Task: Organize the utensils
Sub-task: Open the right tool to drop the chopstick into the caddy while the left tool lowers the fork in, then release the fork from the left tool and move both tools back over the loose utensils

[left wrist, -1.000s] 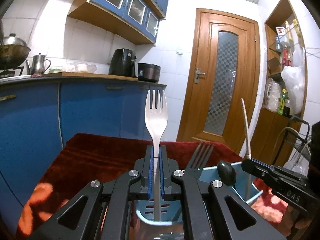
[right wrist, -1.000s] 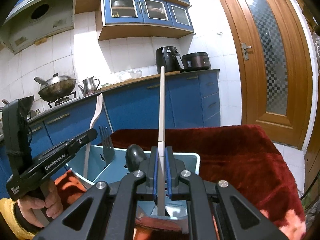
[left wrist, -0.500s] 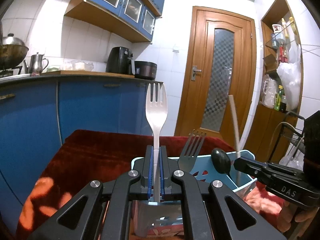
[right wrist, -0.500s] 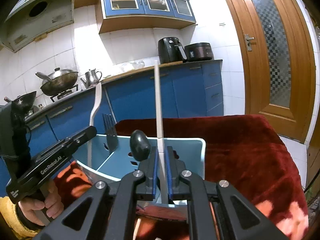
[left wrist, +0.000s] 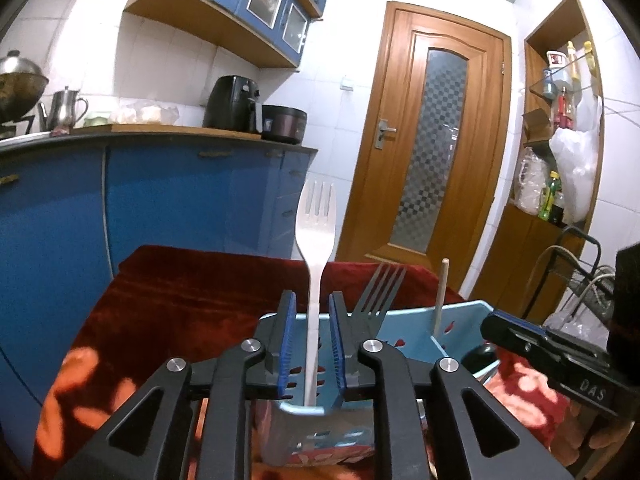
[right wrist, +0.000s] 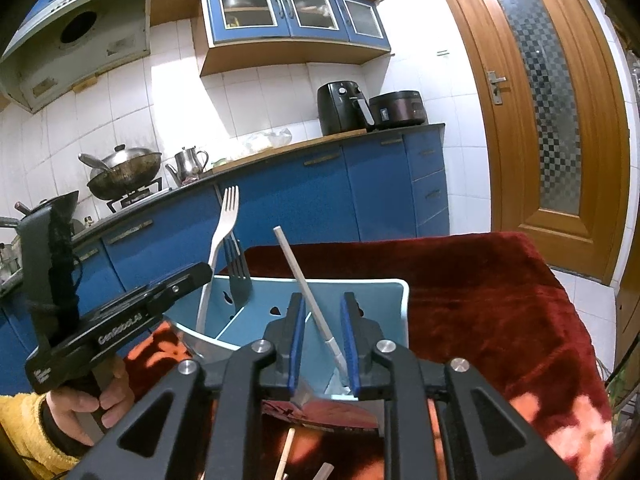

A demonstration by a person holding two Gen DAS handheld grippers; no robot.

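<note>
Two utensils just let go into the blue caddy

Two tongs have just been opening, and each now stands narrowly parted with its utensil loose between the blue pads.

At the left, the left tongs (left wrist: 313,338) flank the handle of a white fork (left wrist: 316,240) that stands upright, tines up, with its foot down in the near-left compartment of the light blue utensil caddy (right wrist: 394,292); there is a gap on both sides, so the pads no longer press it. It looks like thin plastic: light, a little springy, smooth. I would take it low on the flat handle, never by the tines.

Just right of it a dark fork (left wrist: 378,292) leans in the caddy, and further right a black spoon (left wrist: 478,358) lies with its bowl at the rim.

At the right, the right tongs (right wrist: 323,334) straddle a pale chopstick (right wrist: 308,292), which has tipped leftward and rests in the near-right compartment. It is stiff, slim and round, so it would roll between flat pads; a grip near mid-length would hold it steadiest.

The caddy stands on a counter under a red cloth (right wrist: 480,280). More pale sticks (right wrist: 285,454) lie on the cloth, near the camera.
</note>
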